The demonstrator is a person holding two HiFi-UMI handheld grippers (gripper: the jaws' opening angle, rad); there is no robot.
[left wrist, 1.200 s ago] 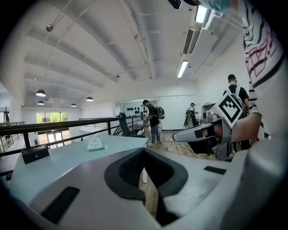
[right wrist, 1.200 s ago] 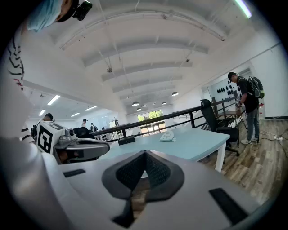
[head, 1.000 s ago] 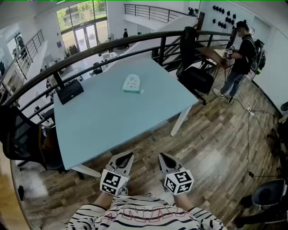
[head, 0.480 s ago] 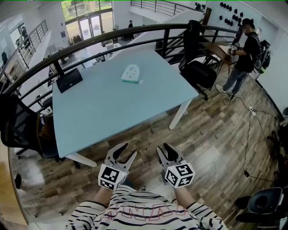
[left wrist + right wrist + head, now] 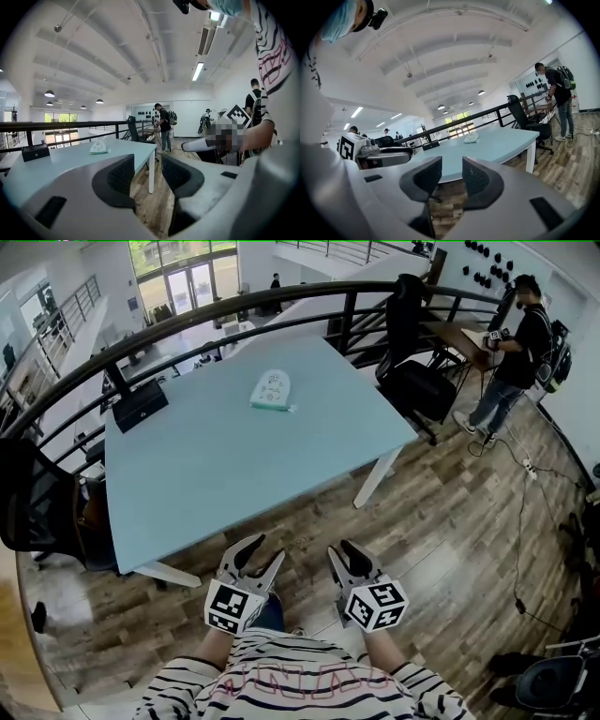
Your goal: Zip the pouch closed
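A small white and teal pouch [image 5: 272,390] lies flat on the far part of the light blue table [image 5: 216,474]; it also shows in the left gripper view as the pouch [image 5: 99,148] and in the right gripper view as the pouch [image 5: 471,137]. My left gripper [image 5: 263,553] and right gripper [image 5: 340,554] hover side by side over the wooden floor, short of the table's near edge and far from the pouch. Both stand open with nothing between their jaws.
A black box [image 5: 140,406] sits at the table's far left corner. A black railing [image 5: 281,307] runs behind the table. Black office chairs stand at the left [image 5: 37,512] and far right [image 5: 412,381]. A person [image 5: 511,362] stands at a desk, far right.
Both grippers' jaws have gone from shut to open. The view has shifted slightly, bringing the table a little nearer.
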